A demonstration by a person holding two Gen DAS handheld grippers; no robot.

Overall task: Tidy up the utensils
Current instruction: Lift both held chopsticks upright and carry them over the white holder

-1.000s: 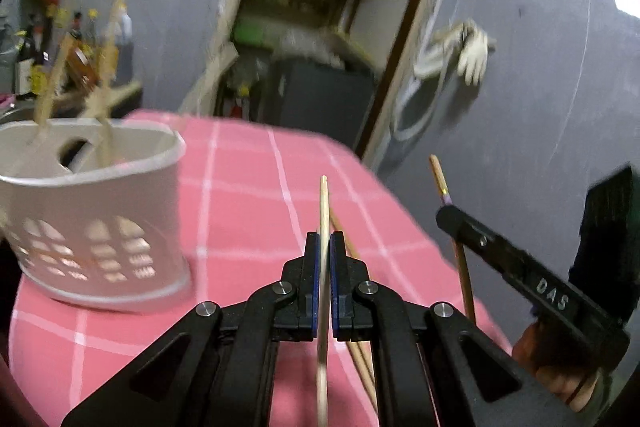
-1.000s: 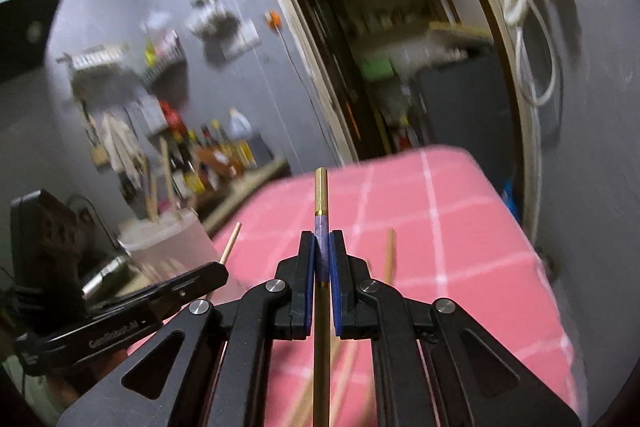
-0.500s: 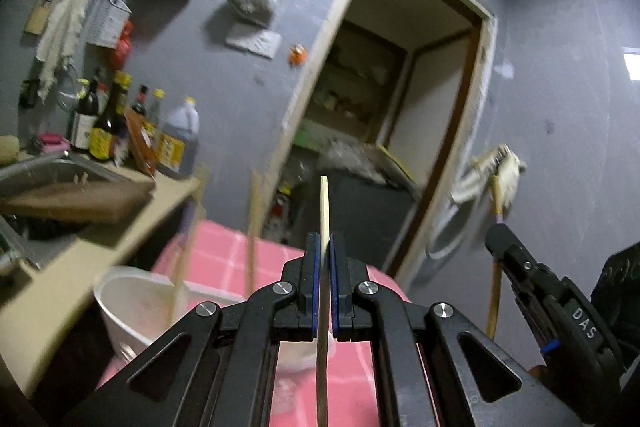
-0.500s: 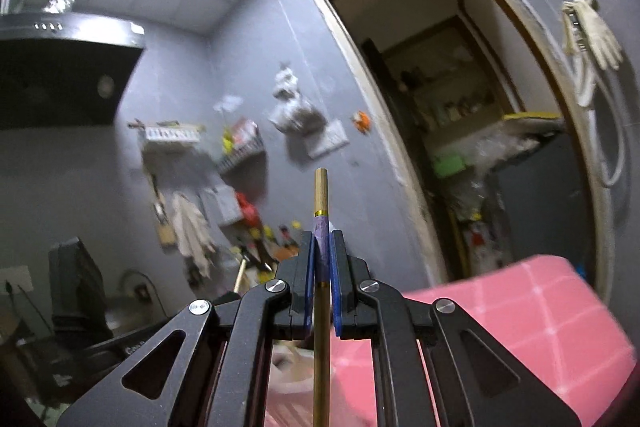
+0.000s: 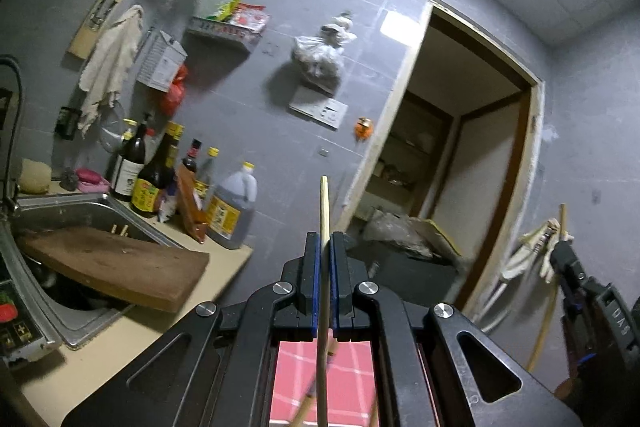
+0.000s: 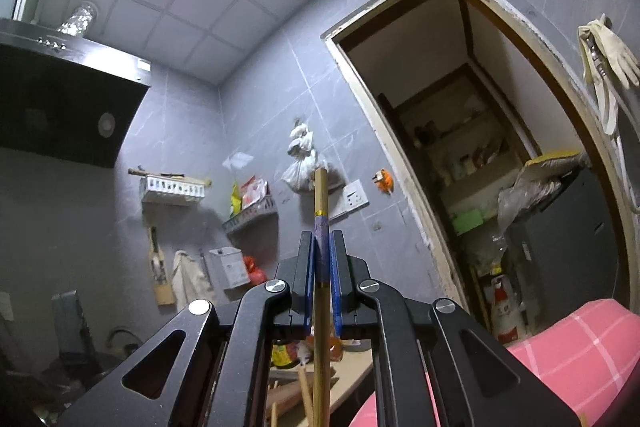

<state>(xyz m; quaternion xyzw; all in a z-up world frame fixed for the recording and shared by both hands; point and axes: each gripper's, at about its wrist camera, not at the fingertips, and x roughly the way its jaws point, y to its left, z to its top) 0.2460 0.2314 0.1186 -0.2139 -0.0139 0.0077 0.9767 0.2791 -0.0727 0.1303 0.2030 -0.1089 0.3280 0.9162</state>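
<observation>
Table: a pink checked cloth (image 6: 560,359) covers it; only its corner shows at the lower right of the right wrist view, and a strip shows between the left gripper's arms.
Counter: a pale worktop (image 5: 132,331) runs along the grey tiled wall, with a steel sink (image 5: 92,211) set into it and a brown cutting board (image 5: 116,267) lying tilted across the basin.
Bottles: a cluster of sauce bottles (image 5: 156,175) and a plastic jug (image 5: 232,211) stand on the counter against the wall.
Wall: shelves, a hanging cloth (image 5: 112,63) and a tied plastic bag (image 5: 320,59) hang on it; a dark range hood (image 6: 60,95) sits at upper left in the right wrist view.
Doorway: an open doorway (image 6: 480,155) leads to a dim store room with shelves; pale rubber gloves (image 6: 608,55) hang just beside its frame.
Left gripper (image 5: 325,287): closed tight on a pale wooden chopstick (image 5: 324,211), which stands upright between the blue pads, its tip above the jaws.
Right gripper (image 6: 321,283): clamped on a brown chopstick (image 6: 320,195) at its purple band, the top rising above the pads.
Hidden or unclear: the utensil holder is out of sight. Blurred sticks below each gripper cannot be told apart. The right gripper's far end, at the left wrist view's right edge, is cut off and blurred.
</observation>
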